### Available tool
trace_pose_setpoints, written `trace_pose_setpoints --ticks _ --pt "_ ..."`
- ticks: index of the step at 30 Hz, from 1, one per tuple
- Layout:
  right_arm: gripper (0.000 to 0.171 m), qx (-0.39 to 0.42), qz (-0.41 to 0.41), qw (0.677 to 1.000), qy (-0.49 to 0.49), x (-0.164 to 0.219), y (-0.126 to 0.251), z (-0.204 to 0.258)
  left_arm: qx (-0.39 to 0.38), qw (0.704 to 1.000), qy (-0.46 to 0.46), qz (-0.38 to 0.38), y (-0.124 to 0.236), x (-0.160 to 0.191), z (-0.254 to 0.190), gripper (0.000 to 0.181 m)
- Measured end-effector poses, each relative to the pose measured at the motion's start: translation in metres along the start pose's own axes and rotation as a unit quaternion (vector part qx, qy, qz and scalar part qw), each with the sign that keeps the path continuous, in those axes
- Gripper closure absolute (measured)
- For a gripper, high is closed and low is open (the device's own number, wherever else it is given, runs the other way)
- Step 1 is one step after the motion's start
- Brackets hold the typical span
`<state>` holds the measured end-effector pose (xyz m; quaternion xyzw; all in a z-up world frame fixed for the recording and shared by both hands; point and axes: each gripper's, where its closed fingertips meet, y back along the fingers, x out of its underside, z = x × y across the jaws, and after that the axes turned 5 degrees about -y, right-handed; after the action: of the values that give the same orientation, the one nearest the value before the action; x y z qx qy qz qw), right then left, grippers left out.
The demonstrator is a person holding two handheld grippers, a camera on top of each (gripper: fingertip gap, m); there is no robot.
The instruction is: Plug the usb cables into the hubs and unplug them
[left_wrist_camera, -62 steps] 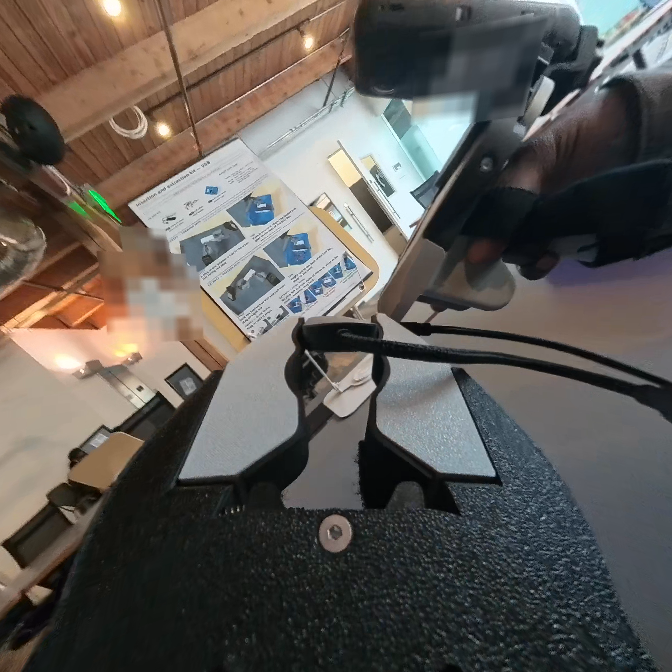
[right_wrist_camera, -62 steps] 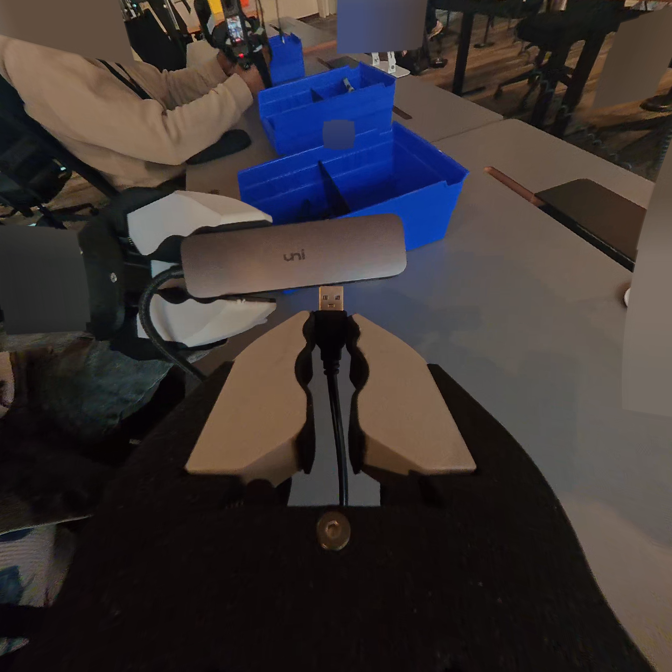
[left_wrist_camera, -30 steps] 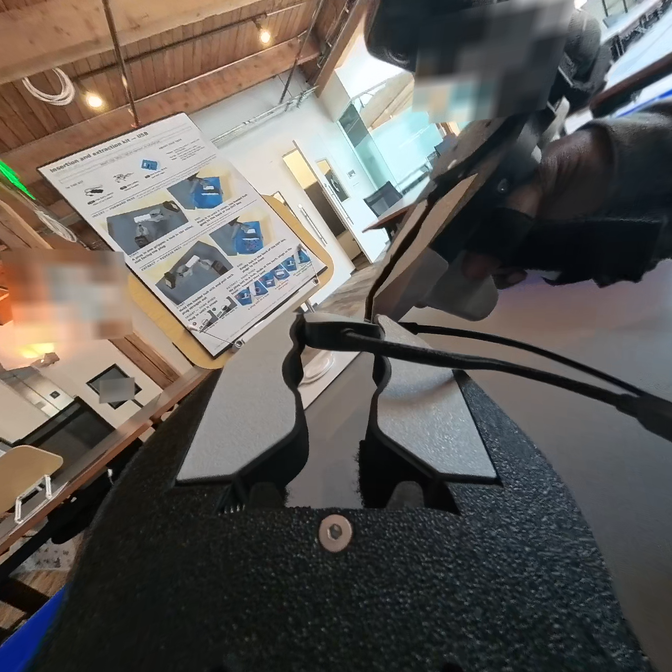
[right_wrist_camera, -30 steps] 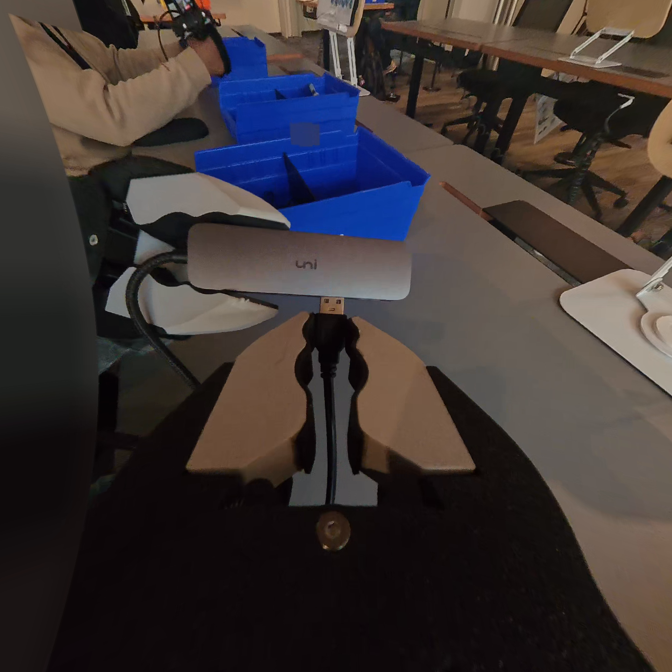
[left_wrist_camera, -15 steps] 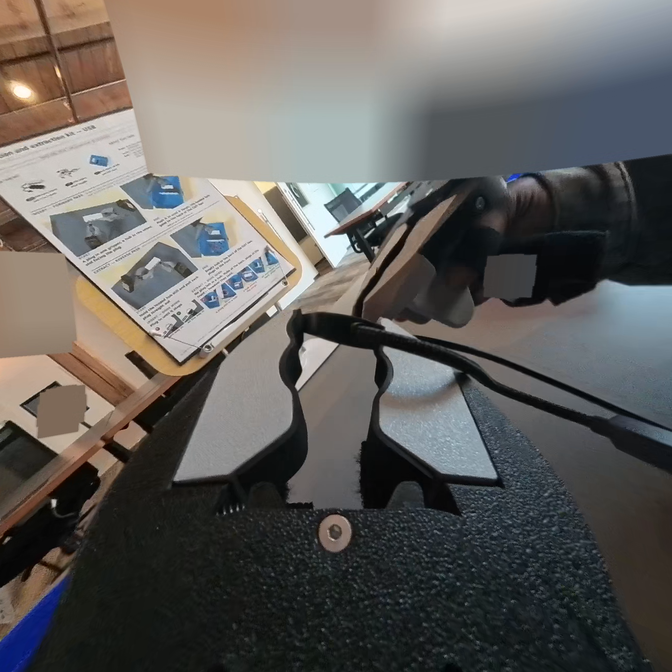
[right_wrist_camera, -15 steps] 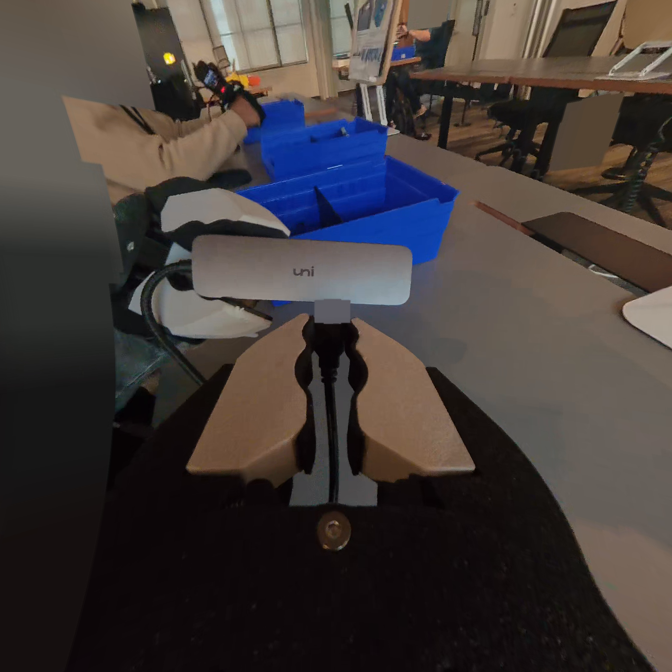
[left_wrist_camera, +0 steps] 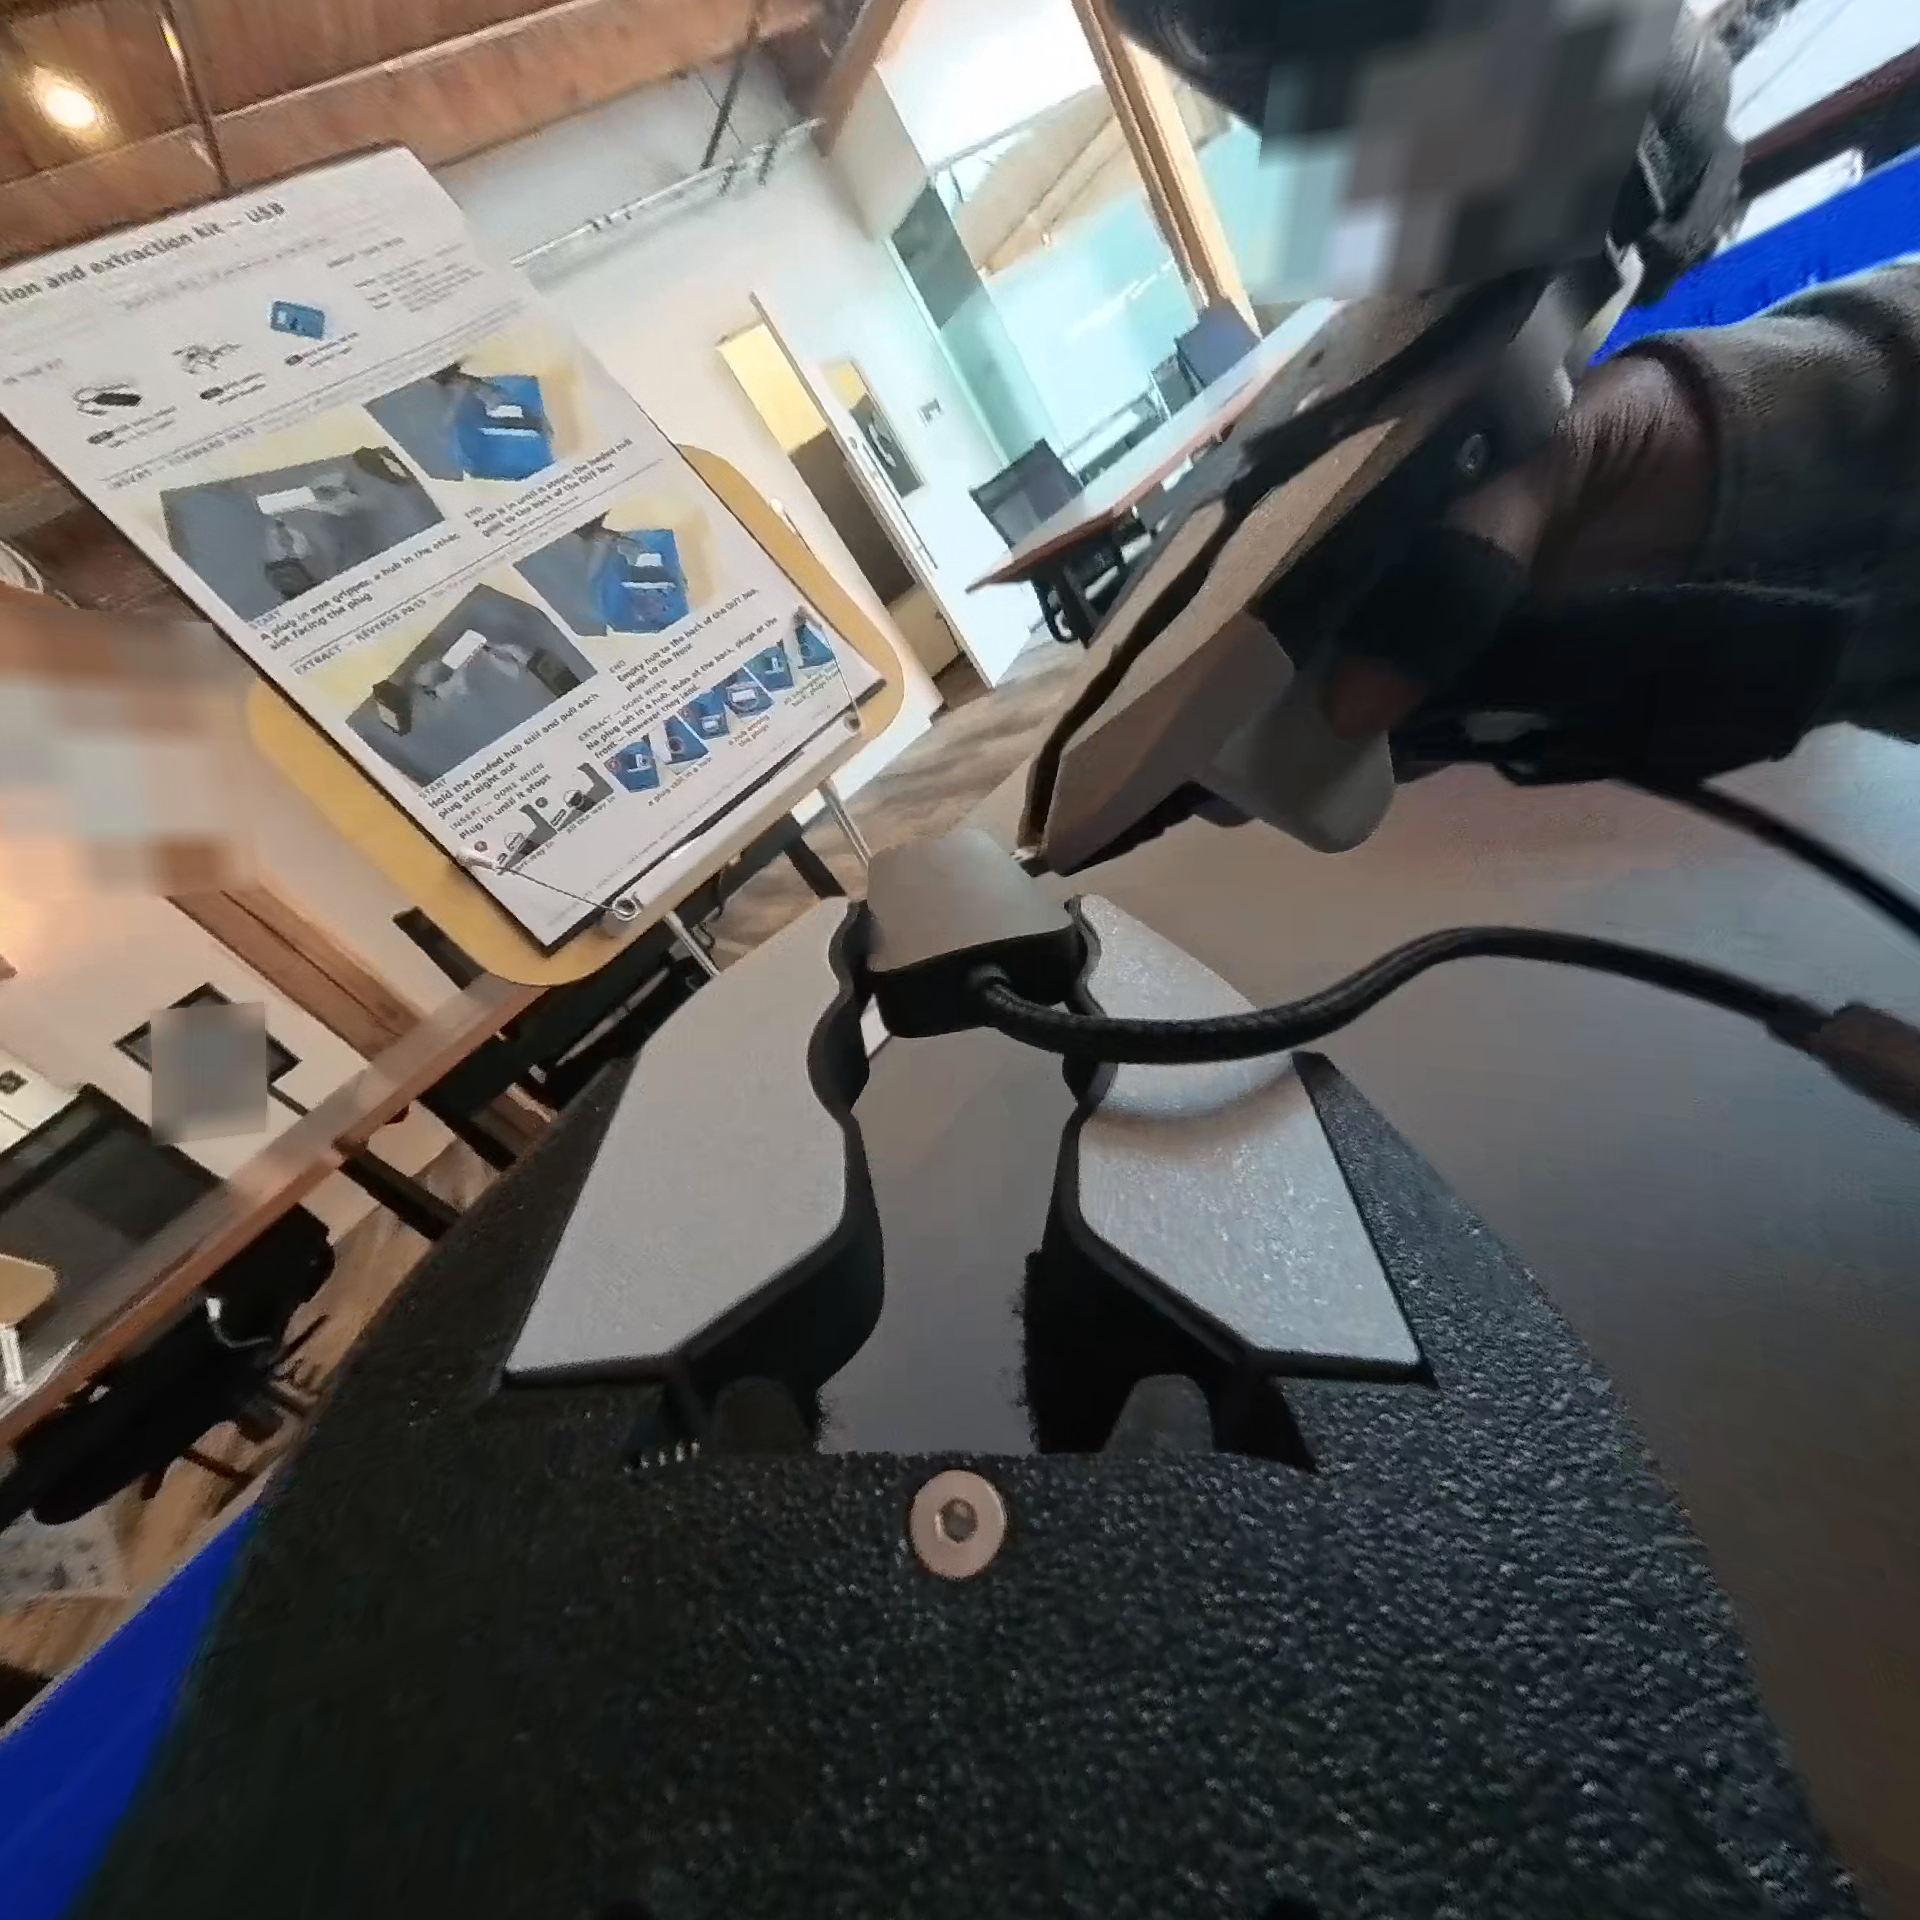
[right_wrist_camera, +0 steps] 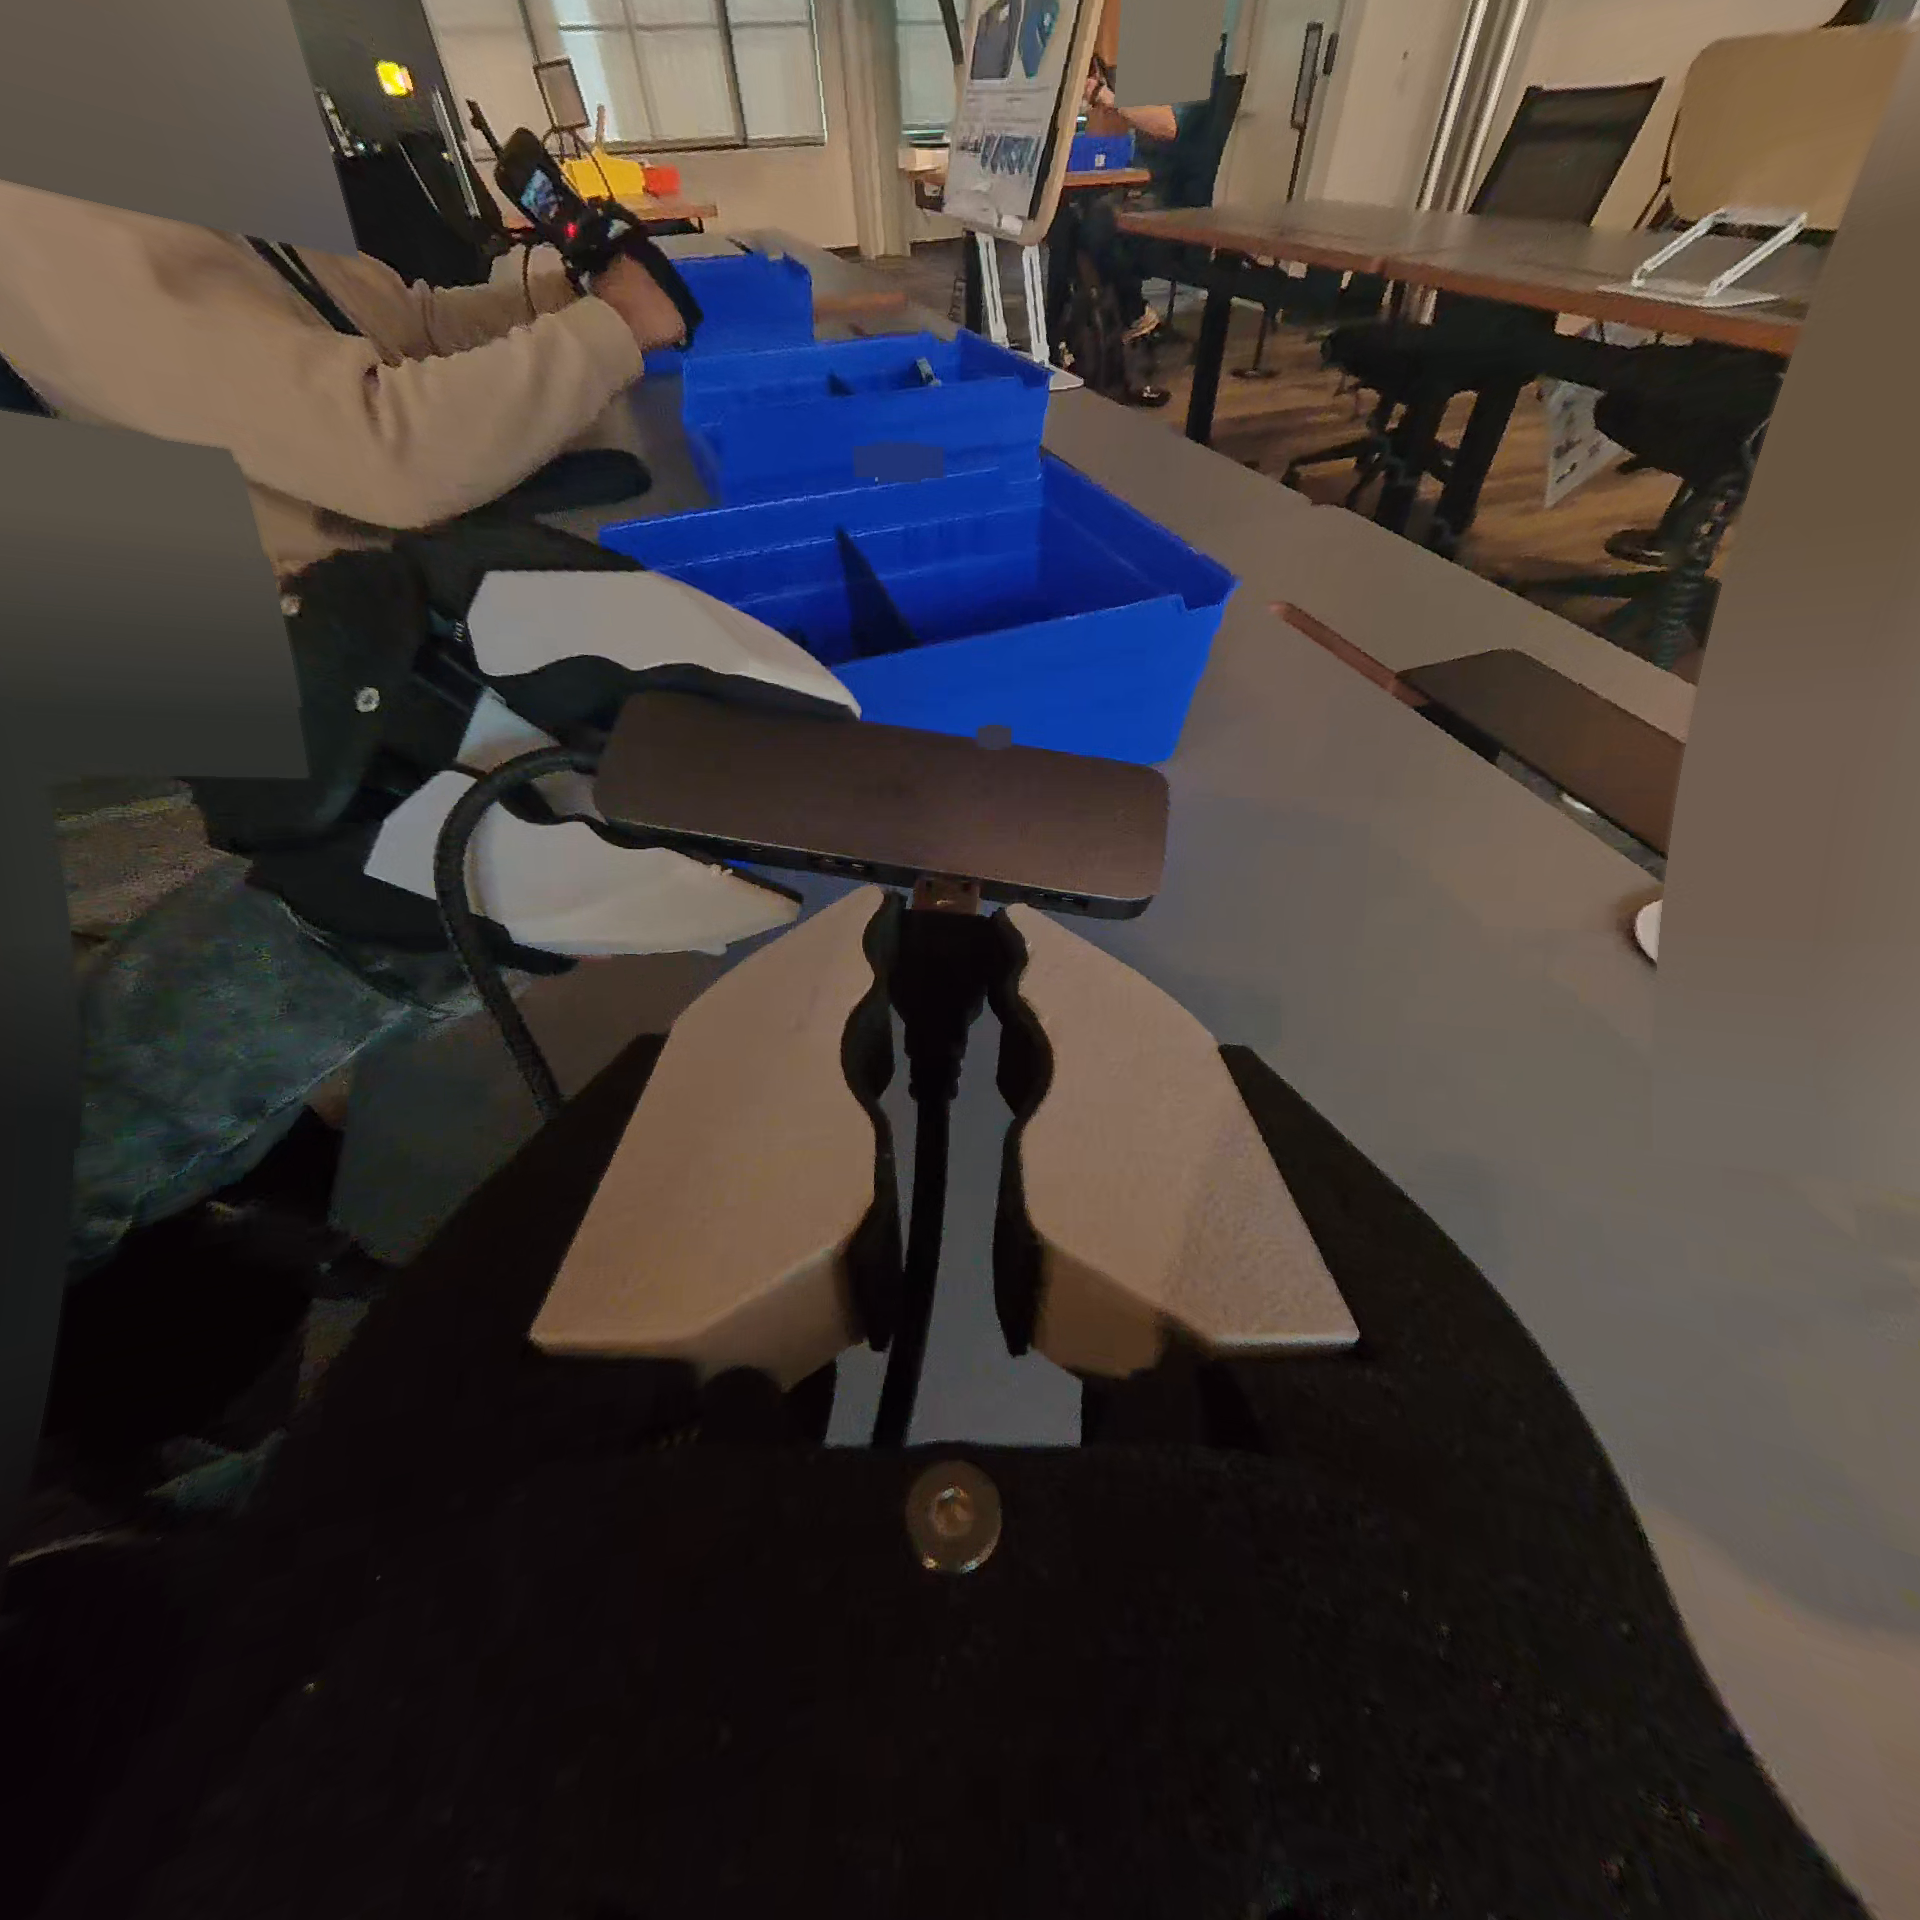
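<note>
- The left gripper (left_wrist_camera: 966,971) has its jaws clamped on one end of the grey hub (right_wrist_camera: 883,795), which it holds flat in the air above the grey table (right_wrist_camera: 1403,1039).
- The hub's braided cable (left_wrist_camera: 1299,1003) leaves the held end and curves away to the right in the left wrist view; in the right wrist view it loops down at the left, just beside the left gripper's white fingers (right_wrist_camera: 582,894).
- The right gripper (right_wrist_camera: 935,982) has its jaws closed on the black usb plug (right_wrist_camera: 940,997); the plug's metal tip touches the near edge of the hub, at a port, and part of the metal shows outside it.
- The plug's thin black lead (right_wrist_camera: 914,1247) runs back between the right gripper's fingers.
- Past the hub, a blue divided bin (right_wrist_camera: 997,623) stands on the table, with a second blue bin (right_wrist_camera: 873,416) beyond it.
- At the far left a person's sleeve (right_wrist_camera: 343,384) reaches toward the bins.
- An instruction sheet on a stand (left_wrist_camera: 416,540) rises left of the left gripper.
- A dark pad (right_wrist_camera: 1548,727) lies on the table at right, well apart from the hub.
</note>
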<state>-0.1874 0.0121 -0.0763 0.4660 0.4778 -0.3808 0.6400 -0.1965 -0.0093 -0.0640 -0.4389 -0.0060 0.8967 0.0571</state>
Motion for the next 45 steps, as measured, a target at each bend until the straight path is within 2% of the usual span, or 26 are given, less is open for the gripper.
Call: trace_pose_setpoints --ticks 3,11,15,21,26,27,28,31,35,40,45 --pt "0.157 0.005 0.014 1.0 -0.001 0.005 -0.001 0.0 -0.001 1.0 -0.019 -0.002 0.001 0.0 -0.002 0.146" --pt "0.156 0.029 -0.013 0.999 0.029 -0.005 0.002 0.003 -0.021 0.999 -0.034 -0.017 0.003 -0.009 0.002 0.146" --pt "0.143 0.06 -0.022 0.996 0.057 -0.01 0.003 -0.001 -0.041 0.998 -0.043 -0.021 0.005 -0.013 0.007 0.146" --pt "0.137 0.047 -0.026 0.997 0.048 -0.006 0.01 0.0 -0.051 0.998 -0.039 -0.027 0.01 -0.013 0.015 0.146" --pt "0.14 0.023 -0.015 0.998 0.057 0.001 0.004 0.006 -0.049 0.997 -0.041 -0.038 0.009 -0.017 0.012 0.146" --pt "0.153 0.026 -0.015 0.998 0.061 0.001 0.003 0.005 -0.046 0.997 -0.042 -0.039 0.009 -0.018 0.01 0.147" --pt "0.156 0.026 -0.019 0.997 0.064 -0.001 0.003 0.006 -0.046 0.997 -0.043 -0.037 0.009 -0.018 0.01 0.146" --pt "0.156 0.035 -0.015 0.997 0.072 -0.003 0.003 0.008 -0.049 0.997 -0.045 -0.041 0.011 -0.019 0.011 0.146" --pt "0.157 0.088 0.004 0.988 0.126 -0.006 0.002 0.011 -0.054 0.996 -0.07 -0.026 0.013 -0.02 0.013 0.146" --pt "0.157 0.083 0.01 0.99 0.111 -0.004 0.003 0.014 -0.028 0.995 -0.094 0.005 0.015 -0.015 0.009 0.146" --pt "0.157 0.078 0.004 0.993 0.091 0.003 0.003 0.012 -0.009 0.998 -0.057 0.0 0.014 -0.012 0.005 0.146"
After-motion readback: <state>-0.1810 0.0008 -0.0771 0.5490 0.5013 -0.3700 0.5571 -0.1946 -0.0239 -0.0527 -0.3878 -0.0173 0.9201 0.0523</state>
